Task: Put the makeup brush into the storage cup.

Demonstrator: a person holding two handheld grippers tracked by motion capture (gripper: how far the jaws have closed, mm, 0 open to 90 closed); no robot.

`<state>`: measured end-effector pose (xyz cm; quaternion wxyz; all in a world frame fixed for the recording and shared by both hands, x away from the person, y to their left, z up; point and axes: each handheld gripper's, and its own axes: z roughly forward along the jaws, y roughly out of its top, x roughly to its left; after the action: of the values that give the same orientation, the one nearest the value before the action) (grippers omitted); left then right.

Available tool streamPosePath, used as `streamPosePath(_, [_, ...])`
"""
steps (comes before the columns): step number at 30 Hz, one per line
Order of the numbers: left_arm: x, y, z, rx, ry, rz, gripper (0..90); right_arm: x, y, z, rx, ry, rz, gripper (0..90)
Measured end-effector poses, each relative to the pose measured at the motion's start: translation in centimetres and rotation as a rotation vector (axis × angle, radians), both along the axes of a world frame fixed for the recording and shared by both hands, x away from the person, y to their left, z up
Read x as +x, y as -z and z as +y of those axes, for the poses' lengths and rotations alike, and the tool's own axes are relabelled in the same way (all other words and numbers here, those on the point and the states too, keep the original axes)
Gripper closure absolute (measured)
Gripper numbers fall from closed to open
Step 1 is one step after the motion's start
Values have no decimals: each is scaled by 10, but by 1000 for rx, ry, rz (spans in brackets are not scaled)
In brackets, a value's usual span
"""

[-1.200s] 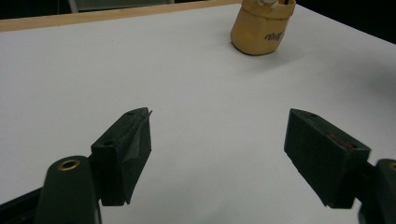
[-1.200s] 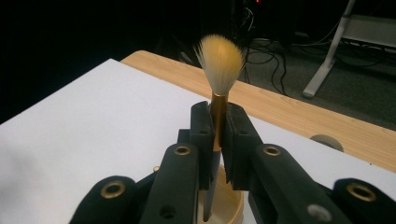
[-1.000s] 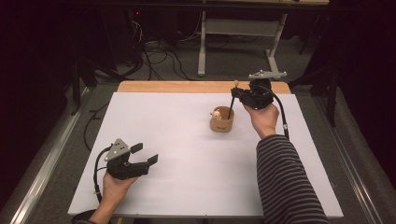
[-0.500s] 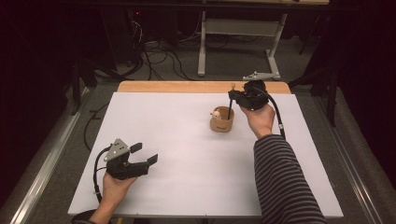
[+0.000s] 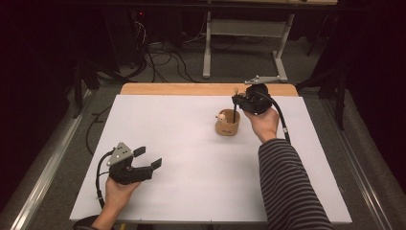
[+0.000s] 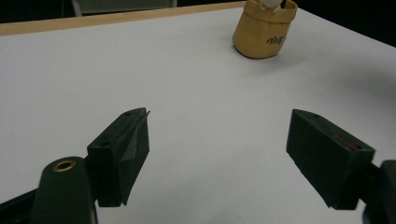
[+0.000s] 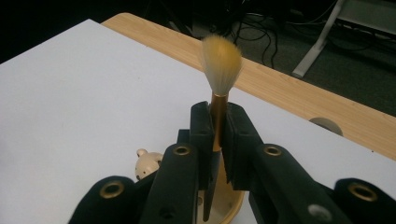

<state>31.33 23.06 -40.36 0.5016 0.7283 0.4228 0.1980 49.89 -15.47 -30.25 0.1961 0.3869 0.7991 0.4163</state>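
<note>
Right gripper (image 5: 236,99): clenched on a brush (image 7: 218,88). In the right gripper view the two black jaws press the brush's orange ferrule from either side. The pale bristle tuft stands upright above the jaws. The dark handle runs down from the jaws into a tan holder (image 5: 227,122).

Holder position: in the high view the holder stands on the white table (image 5: 191,163) at about 1 o'clock from the table's centre, near the far wooden edge. The right gripper hangs just above the holder's 1 o'clock side. A small cream figure (image 7: 145,164) sits at the holder's rim, at 9 o'clock from the brush handle in the right gripper view.

Left gripper (image 5: 147,158): released. In the left gripper view the jaws stand wide apart with bare table surface between them. The holder lies well apart from them, at 1 o'clock. In the high view the left gripper sits at about 8 o'clock from the table's centre, held low over the surface, with its jaws pointing toward 3 o'clock.
</note>
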Motion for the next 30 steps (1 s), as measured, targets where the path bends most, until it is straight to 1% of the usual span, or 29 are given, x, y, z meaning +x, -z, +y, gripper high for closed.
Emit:
streamPosePath(2, [0,0,0,1,1,2,218,0,1,1,-2,-2,-4,855])
streamPosePath(4, [0,0,0,1,1,1,218,1,1,1,-10,-1,-2,854])
streamPosePath(9, [0,0,0,1,1,2,218,1,2,1,-13,2,4,854])
streamPosePath(15, [0,0,-1,3,3,4,219,1,3,3,-26,-9,5,846])
streamPosePath(16, [0,0,-1,5,3,6,219,2,4,4,-20,-14,6,809])
streamPosePath(17, [0,0,-1,5,3,6,221,2,5,5,-9,-16,17,747])
streamPosePath(18, [0,0,0,7,2,7,221,3,7,5,-14,-15,24,695])
streamPosePath(19, [0,0,0,5,1,7,222,3,8,6,-30,-8,24,655])
streamPosePath(20, [0,0,0,5,1,7,222,3,9,7,-32,-17,22,613])
streamPosePath(22, [0,0,0,5,0,6,222,3,11,8,-24,-29,36,537])
streamPosePath(23, [0,0,0,5,0,7,222,3,12,9,-30,-34,39,514])
streamPosePath(25, [0,0,0,7,2,8,223,2,12,9,-26,-42,46,491])
streamPosePath(30, [0,0,0,6,0,9,222,-1,9,6,-6,-47,39,474])
